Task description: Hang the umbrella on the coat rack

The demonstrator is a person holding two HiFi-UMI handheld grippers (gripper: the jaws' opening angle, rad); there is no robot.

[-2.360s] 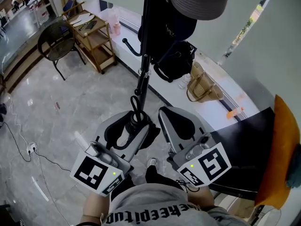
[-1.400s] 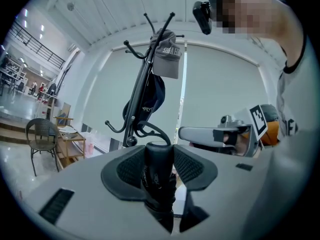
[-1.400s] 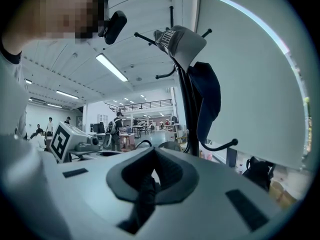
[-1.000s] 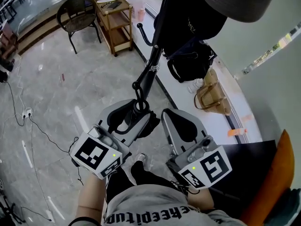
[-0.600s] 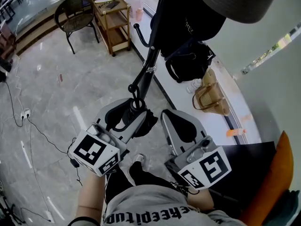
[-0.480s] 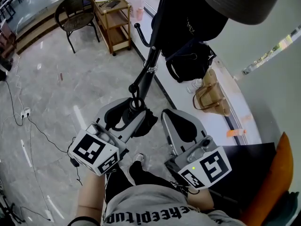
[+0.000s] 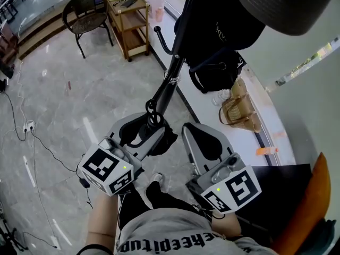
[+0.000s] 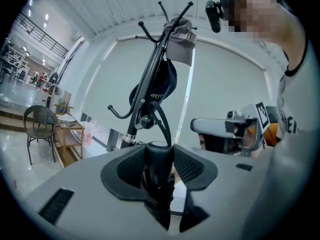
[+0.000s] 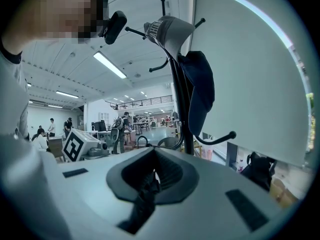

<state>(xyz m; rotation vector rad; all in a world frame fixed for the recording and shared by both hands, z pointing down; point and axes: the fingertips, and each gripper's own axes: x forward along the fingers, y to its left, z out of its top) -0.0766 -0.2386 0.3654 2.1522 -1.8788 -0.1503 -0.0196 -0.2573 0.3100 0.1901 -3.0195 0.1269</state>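
My left gripper [image 7: 142, 137] is shut on a folded black umbrella [image 7: 160, 137], held upright with its black wrist loop [image 7: 152, 109] sticking up beside the black coat rack pole [image 7: 173, 72]. In the left gripper view the umbrella's handle [image 8: 159, 170] is clamped between the pads, and the loop [image 8: 163, 122] overlaps the coat rack [image 8: 149, 86] behind it. A bare lower hook [image 7: 161, 39] curves out to the pole's left, seen too as hook [image 8: 117, 115]. My right gripper [image 7: 204, 145] is shut on nothing, to the right of the umbrella.
A grey hat [image 7: 281, 7], a dark cap [image 7: 220, 25] and a black handbag [image 7: 215, 70] hang on the rack. A woven bag [image 7: 236, 109] sits on the white ledge. A wicker chair [image 7: 85, 17] and wooden cart [image 7: 127, 12] stand behind. Cables [image 7: 32, 137] cross the floor.
The left gripper with the umbrella has edged slightly left and up, keeping the loop beside the pole. The right gripper has stayed in place.
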